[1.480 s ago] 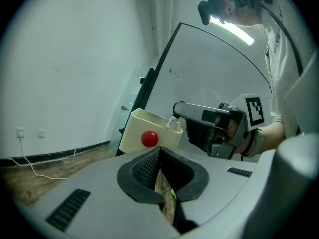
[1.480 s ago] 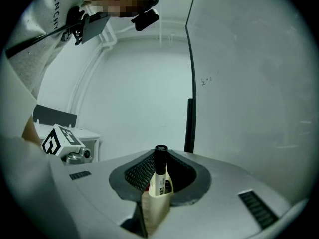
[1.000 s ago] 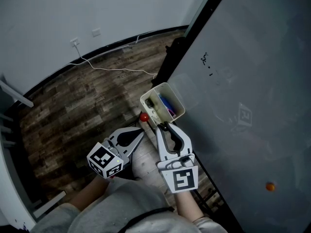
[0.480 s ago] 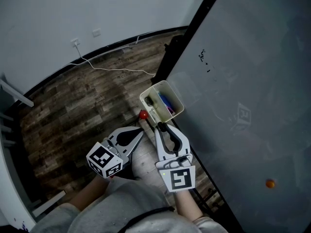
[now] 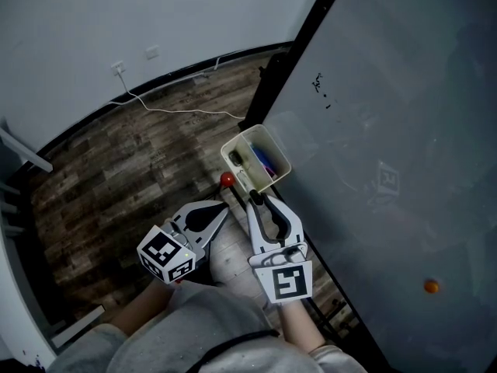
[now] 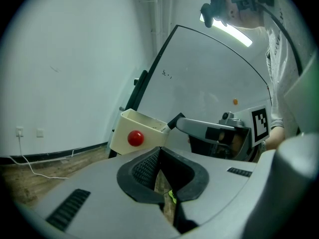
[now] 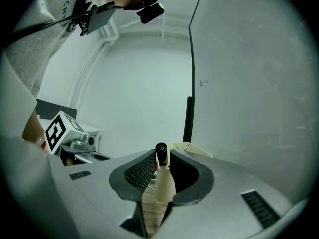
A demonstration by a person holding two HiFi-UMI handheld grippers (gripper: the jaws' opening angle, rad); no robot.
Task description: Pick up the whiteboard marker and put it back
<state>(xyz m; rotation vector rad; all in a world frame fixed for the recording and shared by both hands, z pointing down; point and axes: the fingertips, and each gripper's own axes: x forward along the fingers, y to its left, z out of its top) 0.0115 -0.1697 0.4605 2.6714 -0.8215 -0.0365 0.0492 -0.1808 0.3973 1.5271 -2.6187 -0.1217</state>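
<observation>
Right gripper (image 5: 256, 202) clamped the marker (image 7: 164, 183) just short of the cup (image 5: 244, 141) — its tip could catch the rim and slip. Left gripper (image 5: 225, 210) closed, empty, below the cup.

There are two grippers, the left gripper (image 5: 224, 210) and the right gripper (image 5: 257, 202). One whiteboard marker (image 7: 162, 183) is held. More pens (image 5: 266, 164), too few visible to count, fill the one cream holder (image 5: 231, 152). There is one whiteboard (image 5: 404, 115), one red magnet (image 5: 227, 179), one orange magnet (image 5: 430, 287) and one white cable (image 5: 194, 111).

floor (image 5: 116, 177): dark wood planks | wall (image 5: 93, 22): white, black baseboard, sockets (image 5: 119, 67) | white cable (image 5: 186, 111) on floor | ceiling light (image 6: 234, 33) lit
</observation>
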